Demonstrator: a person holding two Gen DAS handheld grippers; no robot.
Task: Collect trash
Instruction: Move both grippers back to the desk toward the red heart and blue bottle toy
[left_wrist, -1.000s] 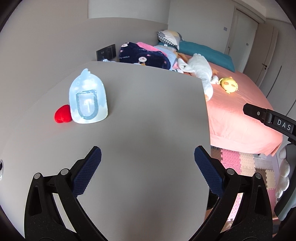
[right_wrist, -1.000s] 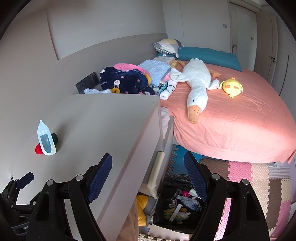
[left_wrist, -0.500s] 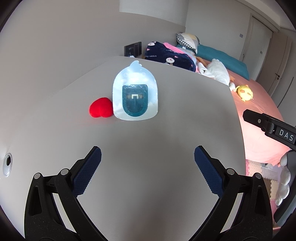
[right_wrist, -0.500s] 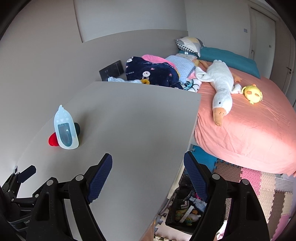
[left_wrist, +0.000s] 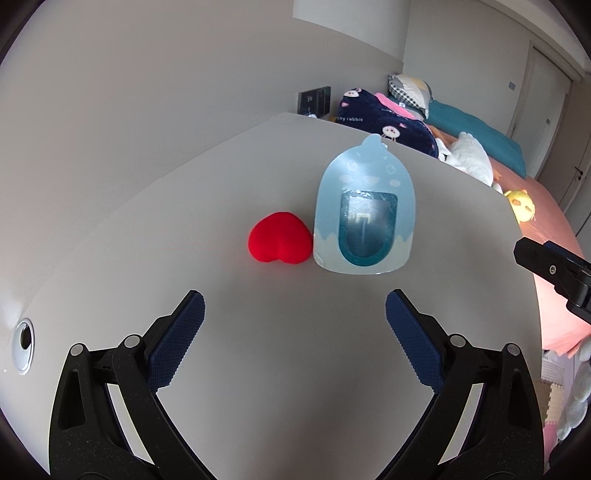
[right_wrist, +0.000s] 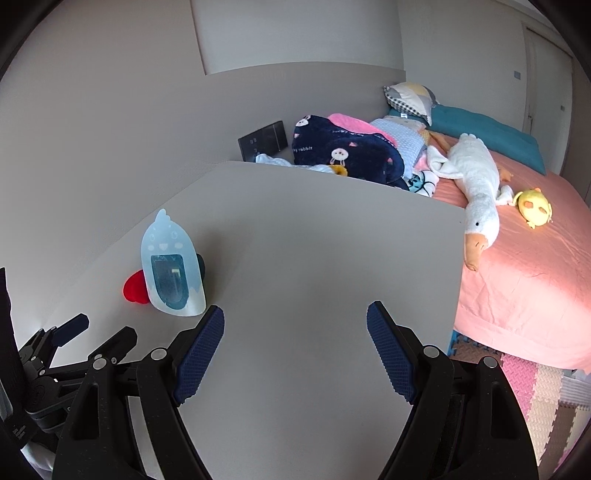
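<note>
Pale blue bird-shaped package standing upright on grey tabletop, red plush heart touching its side

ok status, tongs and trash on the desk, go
Left tongs open, empty, facing blue pack and red heart on desk. Right tongs open, empty. Nothing between.

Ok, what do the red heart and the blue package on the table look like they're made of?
Red heart: looks like soft foam or plush, matte, no glare, rounded lobes. Blue package: seems thin printed card with a glossy clear plastic window, which shows reflections; it stands upright.
</note>
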